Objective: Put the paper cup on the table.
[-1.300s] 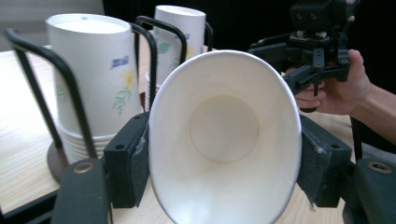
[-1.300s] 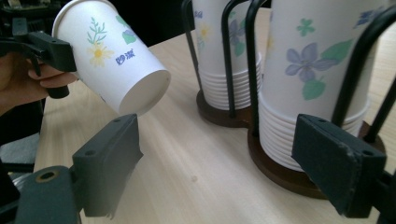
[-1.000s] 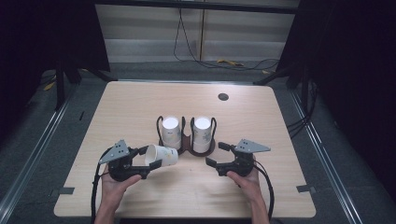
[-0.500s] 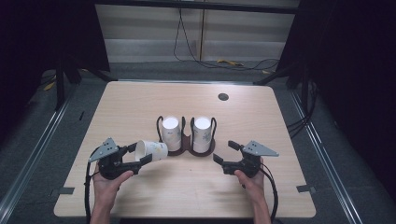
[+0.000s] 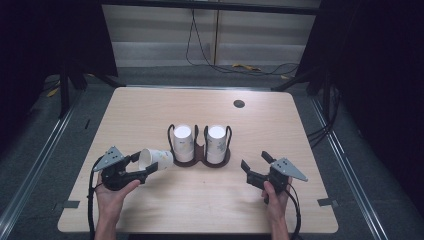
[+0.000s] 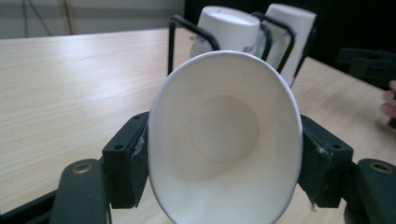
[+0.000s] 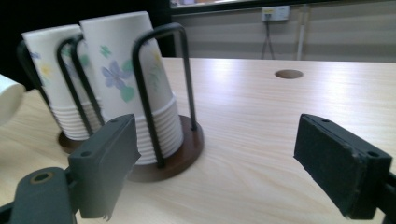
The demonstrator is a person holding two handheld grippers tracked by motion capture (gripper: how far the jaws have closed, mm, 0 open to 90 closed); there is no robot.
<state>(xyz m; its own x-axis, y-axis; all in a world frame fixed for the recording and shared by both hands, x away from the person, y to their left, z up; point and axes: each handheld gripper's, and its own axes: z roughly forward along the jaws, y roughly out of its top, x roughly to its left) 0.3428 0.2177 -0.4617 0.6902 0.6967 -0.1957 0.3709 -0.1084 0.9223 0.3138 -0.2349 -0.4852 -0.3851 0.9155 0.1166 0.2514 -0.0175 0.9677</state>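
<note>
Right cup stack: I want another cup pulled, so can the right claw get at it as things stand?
Probably yes: the right claw is open and empty, with bare table between it and the right cup stack.

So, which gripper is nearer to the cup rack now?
Left. The left gripper holds a cup on its side, its base close beside the rack. The right gripper, fingers apart, sits farther off on the rack's other side.

Each black claw (image 5: 134,165) — the right claw (image 5: 254,169) too — carries a grey three-cornered plate and trailing black cable
</note>
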